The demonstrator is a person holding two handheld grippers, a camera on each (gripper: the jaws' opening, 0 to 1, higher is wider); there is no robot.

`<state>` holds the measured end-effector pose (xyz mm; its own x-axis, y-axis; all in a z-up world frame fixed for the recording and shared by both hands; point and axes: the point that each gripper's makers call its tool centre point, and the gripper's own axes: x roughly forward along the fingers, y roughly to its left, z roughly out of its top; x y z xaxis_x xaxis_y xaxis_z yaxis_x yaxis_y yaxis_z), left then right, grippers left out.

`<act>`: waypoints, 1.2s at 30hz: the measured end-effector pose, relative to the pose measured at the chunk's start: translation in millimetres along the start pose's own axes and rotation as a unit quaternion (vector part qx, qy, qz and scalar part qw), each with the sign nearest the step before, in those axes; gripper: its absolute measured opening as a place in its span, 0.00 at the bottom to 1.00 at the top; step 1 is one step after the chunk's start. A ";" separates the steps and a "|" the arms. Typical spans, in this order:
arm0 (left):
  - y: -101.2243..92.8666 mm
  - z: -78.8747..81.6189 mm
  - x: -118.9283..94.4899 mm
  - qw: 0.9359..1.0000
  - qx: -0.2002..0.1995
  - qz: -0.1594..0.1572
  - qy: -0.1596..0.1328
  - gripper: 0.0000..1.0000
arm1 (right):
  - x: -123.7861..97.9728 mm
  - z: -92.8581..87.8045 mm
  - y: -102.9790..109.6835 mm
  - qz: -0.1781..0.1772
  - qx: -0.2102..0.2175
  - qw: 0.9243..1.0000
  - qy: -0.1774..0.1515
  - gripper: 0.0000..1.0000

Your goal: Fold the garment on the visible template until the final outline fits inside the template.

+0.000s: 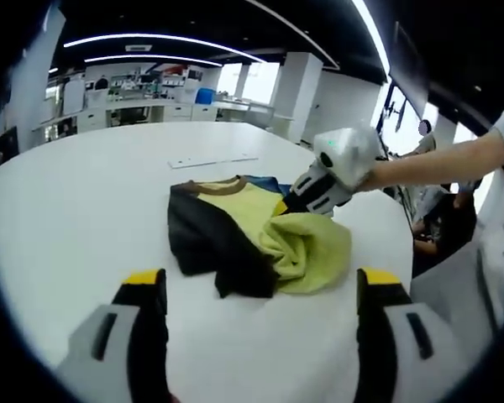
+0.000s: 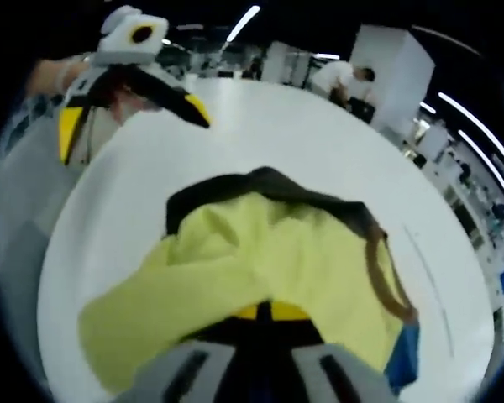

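Both jaws of the left gripper (image 1: 260,294) rise from the bottom of the left gripper view, yellow-tipped and set wide apart, with nothing between them but bare white table (image 1: 84,210). Just beyond them, at the centre of the frame, lies the garment (image 1: 252,239), a crumpled heap of yellow-green and black cloth with a brown collar at its far edge. A strip of blue (image 1: 265,180) peeks out from under its far side. From the right of the frame the right gripper (image 1: 290,204) comes in, held by a person's bare arm (image 1: 437,166), its dark yellow-marked tip pressed into the yellow cloth.

Seen in the right gripper view, the right gripper's (image 2: 271,312) yellow tips sit close together at the bottom centre, buried in a raised fold of the yellow cloth (image 2: 260,260), so it is clamped on the garment. The black part lies along the upper edge of the heap, the brown collar at the right, and the blue strip (image 2: 403,357) at the lower right. The left gripper (image 2: 134,101) hangs at the upper left, above the table's edge, jaws spread.
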<state>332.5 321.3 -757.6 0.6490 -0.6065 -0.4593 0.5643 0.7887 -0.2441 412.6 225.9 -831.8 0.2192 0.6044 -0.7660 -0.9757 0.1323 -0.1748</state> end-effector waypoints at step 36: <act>-9.5 -5.4 -7.3 1.000 0.003 -0.007 0.004 0.91 | -80.3 -17.4 -20.4 -0.061 0.126 0.988 -0.065 0.33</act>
<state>319.7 318.7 -756.6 0.6374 -0.6162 -0.4625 0.5760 0.7798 -0.2451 415.0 161.0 -777.5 0.3493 0.6650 -0.6601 -0.9154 0.3925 -0.0890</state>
